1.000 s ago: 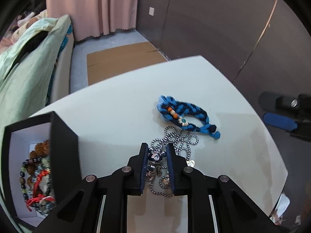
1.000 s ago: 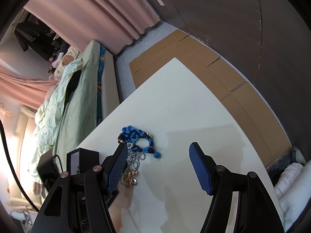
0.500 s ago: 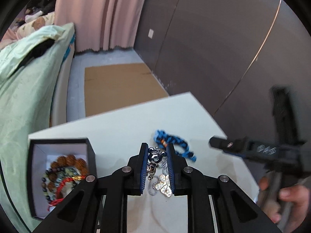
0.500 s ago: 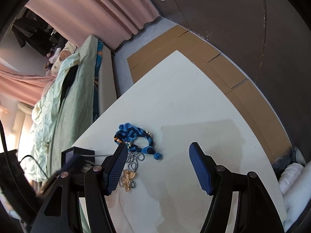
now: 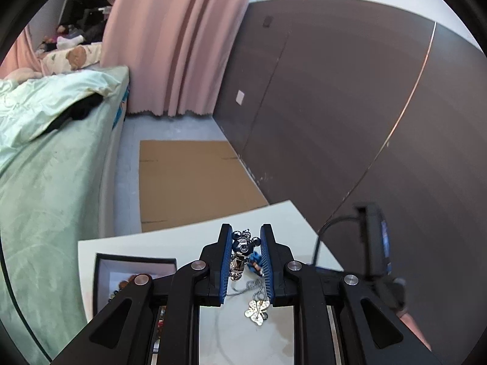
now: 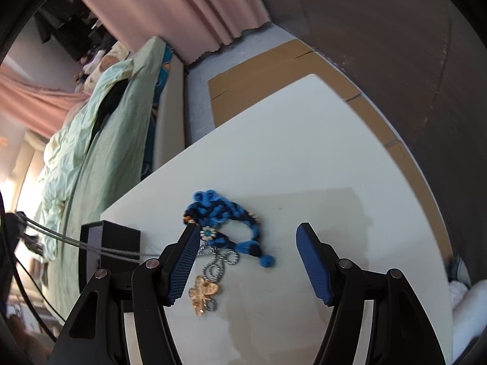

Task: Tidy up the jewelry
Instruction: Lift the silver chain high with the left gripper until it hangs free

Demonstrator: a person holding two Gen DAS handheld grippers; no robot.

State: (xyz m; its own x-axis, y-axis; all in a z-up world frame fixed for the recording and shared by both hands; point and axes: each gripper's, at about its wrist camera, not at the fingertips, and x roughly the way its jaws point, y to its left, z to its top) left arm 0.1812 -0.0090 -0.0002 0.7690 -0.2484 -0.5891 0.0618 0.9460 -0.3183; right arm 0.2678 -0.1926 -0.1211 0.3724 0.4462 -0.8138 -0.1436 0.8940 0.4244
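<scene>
White table (image 6: 304, 152) is holding the braided bracelet (image 6: 225, 213) at lower centre. We are lifting the necklace (image 5: 240, 255), left gripper (image 5: 243, 261) clamped on it, chain now trailing toward the box (image 5: 103, 276); right gripper (image 6: 243, 261) is gaping empty.

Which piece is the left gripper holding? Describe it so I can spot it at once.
On the white table, right of the black jewelry box, the left gripper clamps a shiny chrome bear charm. Unlike the blue braided bracelet lying flat, it trails a ball chain ending in a butterfly pendant.
</scene>
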